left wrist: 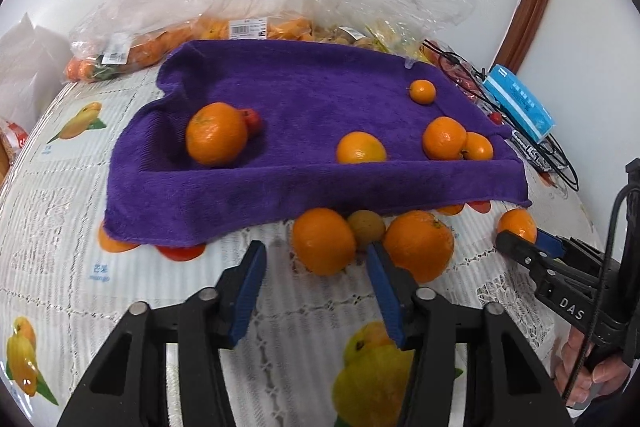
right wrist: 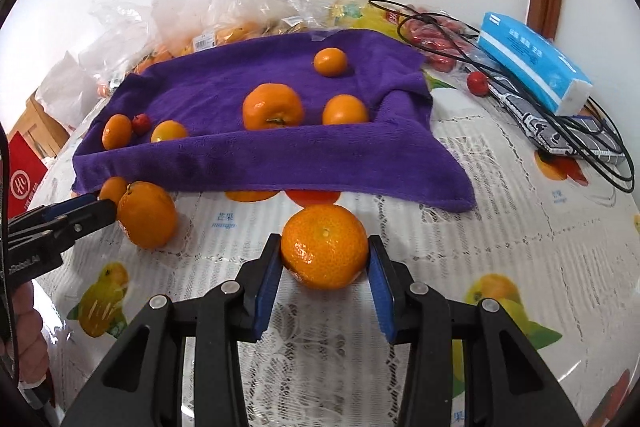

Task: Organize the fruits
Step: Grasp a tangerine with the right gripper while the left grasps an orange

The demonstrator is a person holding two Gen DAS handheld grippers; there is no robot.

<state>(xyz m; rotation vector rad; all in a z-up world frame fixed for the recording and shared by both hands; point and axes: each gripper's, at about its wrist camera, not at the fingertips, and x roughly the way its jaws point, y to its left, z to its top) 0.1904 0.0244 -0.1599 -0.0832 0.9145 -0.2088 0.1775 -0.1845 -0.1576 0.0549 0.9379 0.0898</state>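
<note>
In the left wrist view the left gripper fills the lower middle of the frame, its fingers apart and clamped on nothing; an orange sits between the tips, nearer the right finger, and neither pad is seen pressing on it. Just right of it lie a small tan fruit and a second orange, all three bunched at the front hem of the purple towel. If the left fingers shut from here, the right finger could wedge between the neighbours and knock them rolling; that is my guess at the main risk. The towel hangs over the raised rim of something beneath it, so fruit pushed forward may slip under the hem, where other pieces already hide.

In the right wrist view, the right gripper at lower centre has its fingers clamped on a mandarin, both blue pads against its sides. The hold sits low and toward the near side of the fruit, so I judge a quick lift could let it squirt forward. Open room lies on the lace-covered counter to the lower right; the upper right is cluttered with a black cable and a blue tissue pack, which could snag a swing that way.
</note>
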